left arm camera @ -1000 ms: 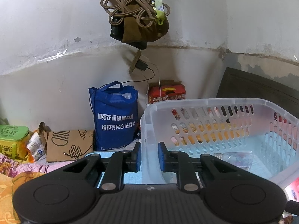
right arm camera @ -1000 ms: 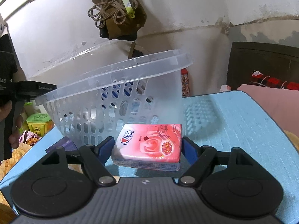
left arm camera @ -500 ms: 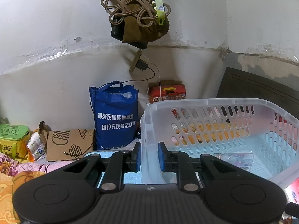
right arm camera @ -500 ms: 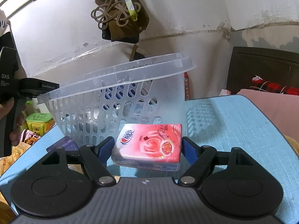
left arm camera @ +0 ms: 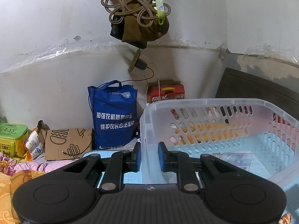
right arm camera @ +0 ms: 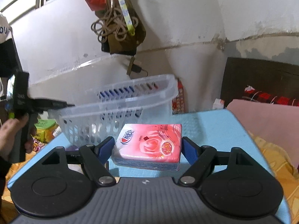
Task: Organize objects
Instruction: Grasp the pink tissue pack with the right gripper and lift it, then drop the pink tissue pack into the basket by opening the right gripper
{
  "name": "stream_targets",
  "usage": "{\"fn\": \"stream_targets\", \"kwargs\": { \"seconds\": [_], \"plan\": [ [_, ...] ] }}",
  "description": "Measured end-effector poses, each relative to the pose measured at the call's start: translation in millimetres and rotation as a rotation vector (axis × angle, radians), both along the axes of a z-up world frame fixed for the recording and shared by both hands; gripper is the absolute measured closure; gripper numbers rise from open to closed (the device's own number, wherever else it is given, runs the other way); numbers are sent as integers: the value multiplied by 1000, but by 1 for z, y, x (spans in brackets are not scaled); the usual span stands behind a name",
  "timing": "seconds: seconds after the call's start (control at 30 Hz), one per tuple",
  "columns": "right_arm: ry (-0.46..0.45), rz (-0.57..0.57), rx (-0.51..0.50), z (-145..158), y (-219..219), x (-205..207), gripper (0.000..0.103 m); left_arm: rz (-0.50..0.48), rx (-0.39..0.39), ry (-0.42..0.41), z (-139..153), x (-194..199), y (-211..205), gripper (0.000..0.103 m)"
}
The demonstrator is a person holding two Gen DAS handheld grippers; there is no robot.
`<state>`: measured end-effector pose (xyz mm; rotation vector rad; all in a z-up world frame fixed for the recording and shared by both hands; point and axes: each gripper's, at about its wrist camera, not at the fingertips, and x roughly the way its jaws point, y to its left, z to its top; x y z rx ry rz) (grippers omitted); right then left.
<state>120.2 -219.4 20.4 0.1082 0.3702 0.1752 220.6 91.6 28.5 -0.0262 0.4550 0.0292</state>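
Observation:
A translucent white slotted basket (left arm camera: 205, 100) stands tilted on the blue table (right arm camera: 214, 130). My left gripper (left arm camera: 148, 155) is shut on the basket's near corner wall, one blue pad on each side. Inside the basket lies a clear plastic bottle (left arm camera: 235, 158). In the right wrist view the basket (right arm camera: 119, 100) sits ahead and to the left, where a hand (right arm camera: 11, 132) holds the left gripper (right arm camera: 61, 104) at its rim. My right gripper (right arm camera: 147, 147) is shut on a pink tissue pack (right arm camera: 149, 143), held flat above the table, in front of the basket.
Against the wall stand a blue tote bag (left arm camera: 114, 117), a red box (left arm camera: 166, 92), a brown paper bag (left arm camera: 67, 141) and a green box (left arm camera: 11, 138). Cords and a pouch (left arm camera: 138, 16) hang overhead. A pink cushion (right arm camera: 265, 121) and a dark headboard (right arm camera: 261, 78) lie right.
My right gripper has risen with the tissue pack, so the basket now sits lower in its view and its rim is seen from above. The left gripper and basket have stayed put.

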Motion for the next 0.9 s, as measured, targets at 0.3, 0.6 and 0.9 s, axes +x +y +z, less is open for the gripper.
{"fn": "stream_targets", "kwargs": {
  "seconds": [0.3,0.6,0.9],
  "plan": [
    [-148,-21,-60,74,2,9,23,2,-5,0,1,-1,0,81],
    [-44,38,-68,104,16,79,23,4,-3,2,1,-1,1,80],
    [-15,42,-137,104,28,107,23,1,-2,1,0,0,3,80]
  ]
}}
